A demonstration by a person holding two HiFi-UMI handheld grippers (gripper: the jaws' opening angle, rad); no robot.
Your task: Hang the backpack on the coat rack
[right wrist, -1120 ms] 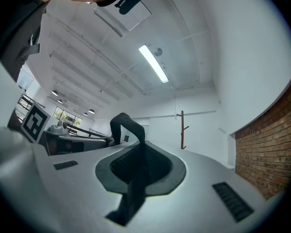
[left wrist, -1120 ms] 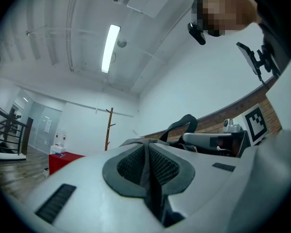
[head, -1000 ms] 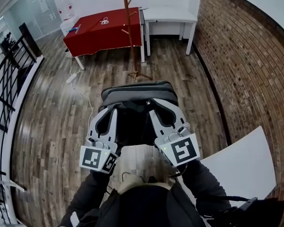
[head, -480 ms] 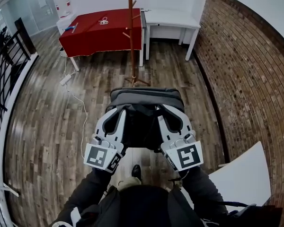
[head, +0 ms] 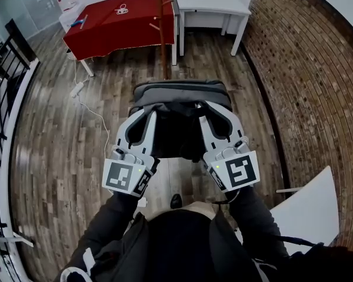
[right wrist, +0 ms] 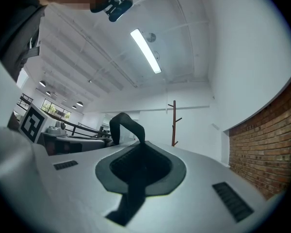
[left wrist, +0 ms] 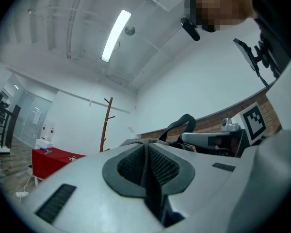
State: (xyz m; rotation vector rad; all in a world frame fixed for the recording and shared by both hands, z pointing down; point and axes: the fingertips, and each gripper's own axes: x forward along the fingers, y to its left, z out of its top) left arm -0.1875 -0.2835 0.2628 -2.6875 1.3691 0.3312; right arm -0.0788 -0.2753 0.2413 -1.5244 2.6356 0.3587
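Backpack [head: 179, 93] above seemingly wooden floor [head: 65, 140]

The head view is looking steeply down from above the person onto the left gripper [head: 147, 116], the right gripper [head: 207, 107] and the floor [head: 65, 134]. Each gripper view is riding close behind its own jaws and tilting up toward the ceiling [left wrist: 87, 28]. All three views are sharing the coat rack [head: 162, 28] and the backpack [head: 179, 90].

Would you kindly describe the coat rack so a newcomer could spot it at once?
Find the red-covered table at the room's far end. At its right end, beside the white table, rises the coat rack: a slim brown wooden pole with short pegs.
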